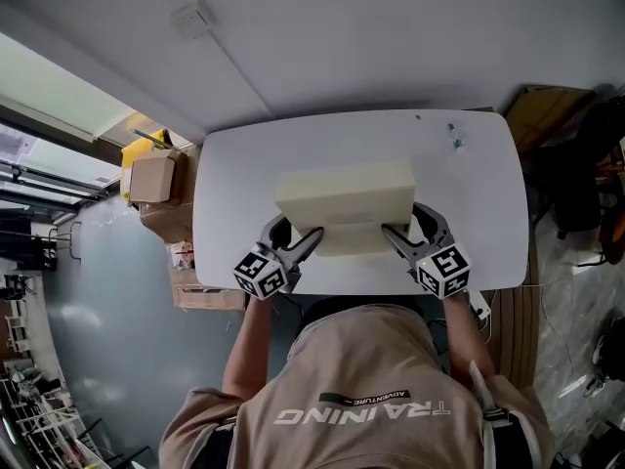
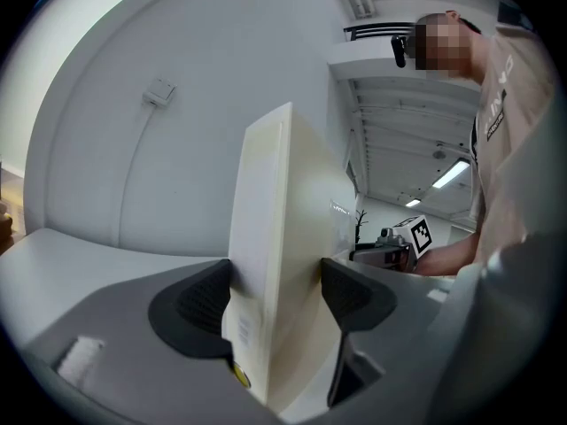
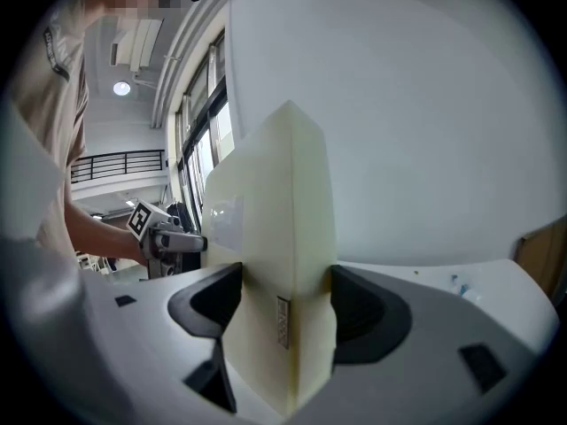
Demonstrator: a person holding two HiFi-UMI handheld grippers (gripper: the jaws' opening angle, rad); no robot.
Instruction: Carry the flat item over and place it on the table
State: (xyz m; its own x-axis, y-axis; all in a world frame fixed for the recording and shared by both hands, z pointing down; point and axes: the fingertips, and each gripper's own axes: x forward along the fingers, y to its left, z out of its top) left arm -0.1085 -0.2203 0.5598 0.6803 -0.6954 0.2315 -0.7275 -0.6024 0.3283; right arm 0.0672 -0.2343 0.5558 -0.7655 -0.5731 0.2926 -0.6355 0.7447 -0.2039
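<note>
1. A white table [image 1: 244, 184] with rounded corners filled the middle of the head view. The person stood at its 6 o'clock edge in a tan top [image 1: 361, 399].
2. The flat item [image 1: 344, 195], a thick cream slab, was over the table's near half, toward 6 o'clock from the tabletop's centre. Its long side ran from 9 to 3 o'clock. No view settled whether it touched the tabletop or was held just above it.
3. Cardboard boxes [image 1: 156, 179] stood off the table's 9 o'clock end.
4. The left gripper [image 1: 308, 240] clamped the slab's near edge toward its 9 o'clock end. In the left gripper view both dark jaws of this gripper [image 2: 276, 299] pressed the slab's [image 2: 275, 264] two broad faces.
5. The right gripper [image 1: 393, 233] clamped the same edge toward its 3 o'clock end. In the right gripper view this gripper's [image 3: 282, 304] jaws were pressed against the slab [image 3: 279, 237] from either side.
6. A small bluish object [image 1: 455, 137], too small to identify, lay on the table near its 1 o'clock corner, well apart from the slab.
</note>
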